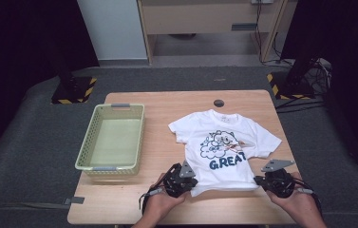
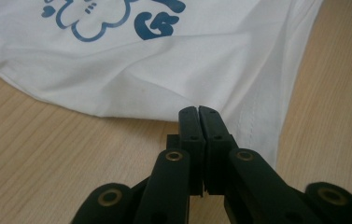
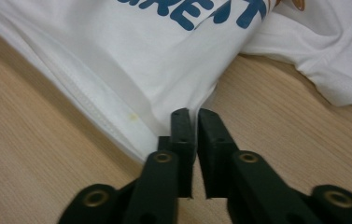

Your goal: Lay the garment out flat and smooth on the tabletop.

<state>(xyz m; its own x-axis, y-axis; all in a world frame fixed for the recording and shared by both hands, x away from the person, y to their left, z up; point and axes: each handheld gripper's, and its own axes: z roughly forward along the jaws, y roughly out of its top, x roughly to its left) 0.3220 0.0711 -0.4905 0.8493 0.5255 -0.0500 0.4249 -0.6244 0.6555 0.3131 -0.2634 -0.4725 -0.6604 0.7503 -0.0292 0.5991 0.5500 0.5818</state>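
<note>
White T-shirt (image 1: 224,149) lies flat, unfolded; my left gripper (image 2: 198,112) pinches its hem corner, right gripper (image 3: 190,114) clamps the other. Basket (image 1: 112,137) waits.

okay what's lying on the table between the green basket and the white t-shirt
Nothing: in the high view the stretch between the green basket and the white t-shirt is bare wooden table.
</note>
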